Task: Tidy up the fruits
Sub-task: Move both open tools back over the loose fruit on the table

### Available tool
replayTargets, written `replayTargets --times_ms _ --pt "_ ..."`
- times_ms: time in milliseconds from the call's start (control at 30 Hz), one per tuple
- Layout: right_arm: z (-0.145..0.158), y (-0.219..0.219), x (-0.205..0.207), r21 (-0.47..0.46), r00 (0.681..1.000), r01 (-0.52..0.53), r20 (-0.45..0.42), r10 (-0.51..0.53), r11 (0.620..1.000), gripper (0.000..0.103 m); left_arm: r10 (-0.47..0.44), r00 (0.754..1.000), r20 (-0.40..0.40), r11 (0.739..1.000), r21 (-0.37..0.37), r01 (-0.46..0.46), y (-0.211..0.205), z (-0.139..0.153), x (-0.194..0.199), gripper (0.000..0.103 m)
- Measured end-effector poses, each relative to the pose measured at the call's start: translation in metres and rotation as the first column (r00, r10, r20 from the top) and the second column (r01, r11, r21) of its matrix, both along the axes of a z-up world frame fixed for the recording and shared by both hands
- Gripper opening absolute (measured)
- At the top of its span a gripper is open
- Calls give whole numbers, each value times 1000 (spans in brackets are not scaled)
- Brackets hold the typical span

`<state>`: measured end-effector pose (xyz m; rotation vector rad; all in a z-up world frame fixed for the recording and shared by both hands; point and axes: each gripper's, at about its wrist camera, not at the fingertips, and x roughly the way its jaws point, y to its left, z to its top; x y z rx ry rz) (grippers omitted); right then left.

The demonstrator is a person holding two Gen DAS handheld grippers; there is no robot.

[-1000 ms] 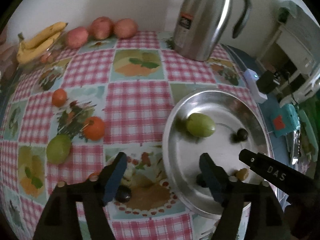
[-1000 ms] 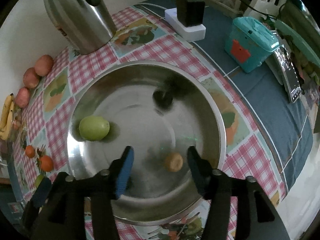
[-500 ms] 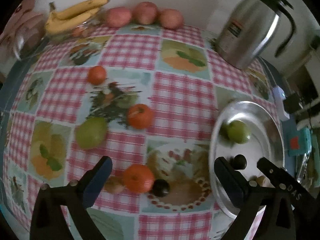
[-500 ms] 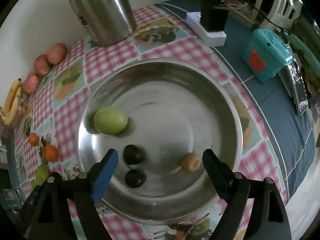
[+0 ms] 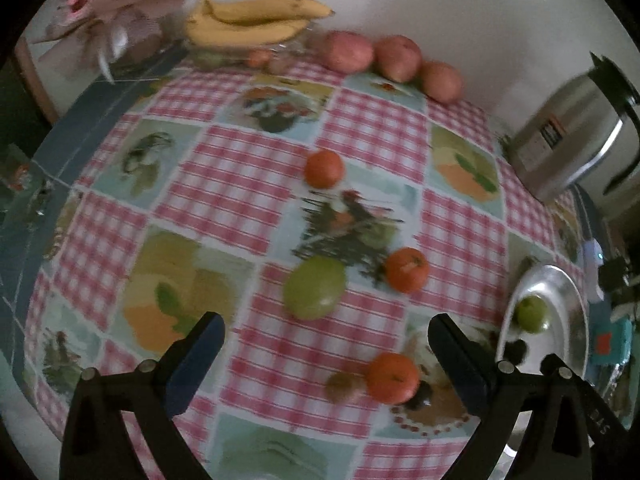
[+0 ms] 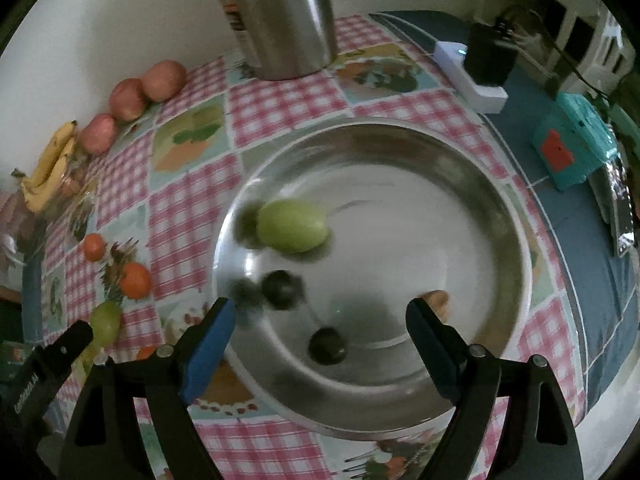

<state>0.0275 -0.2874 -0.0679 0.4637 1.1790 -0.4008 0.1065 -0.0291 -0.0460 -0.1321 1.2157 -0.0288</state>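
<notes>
Your left gripper (image 5: pixel 326 334) hangs over the checked tablecloth (image 5: pixel 248 184) with its jaws spread wide and nothing held between them; they have just been opening. Nearest its fingertips lie a tangerine (image 5: pixel 393 372), a small brownish fruit (image 5: pixel 341 386) touching its left side and a small dark fruit (image 5: pixel 420 394) at its lower right, though blur makes those two hard to name. A little farther sits a green fruit (image 5: pixel 315 294), likely a guava, with a second tangerine (image 5: pixel 407 270) just to its right, and a third tangerine (image 5: pixel 324 169) beyond them. At the far edge by the wall you have three red apples (image 5: pixel 394 58) in a row and a bunch of bananas (image 5: pixel 252 20) to their left.

Your right gripper (image 6: pixel 320 318) is over the steel bowl (image 6: pixel 516 240), jaws also wide apart and gripping nothing, having just been opening. Inside the bowl, nearest you, lies one dark round fruit (image 6: pixel 327 346), then another (image 6: pixel 280 289), with a small tan fruit (image 6: pixel 437 300) just behind the right finger. Farther in rests a green guava-like fruit (image 6: pixel 293 230). Behind the bowl stands a steel thermos jug (image 6: pixel 276 16).
</notes>
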Motion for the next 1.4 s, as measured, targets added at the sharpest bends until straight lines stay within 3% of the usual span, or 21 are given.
replayTargets --times_ms 300,933,1167,1400 --pt "8 31 8 7 997 -73 15 73 997 88 25 999 42 998 49 -27 26 12 -1 103" --pt "19 110 20 12 964 -263 26 263 965 88 68 995 75 997 22 -70 58 18 -13 103" --pt "13 120 25 0 955 -296 -5 296 955 88 72 995 64 997 1 -72 57 9 -16 103" --pt "-2 115 26 13 958 -280 -58 280 960 88 52 998 -19 996 -74 -53 47 -12 -13 103"
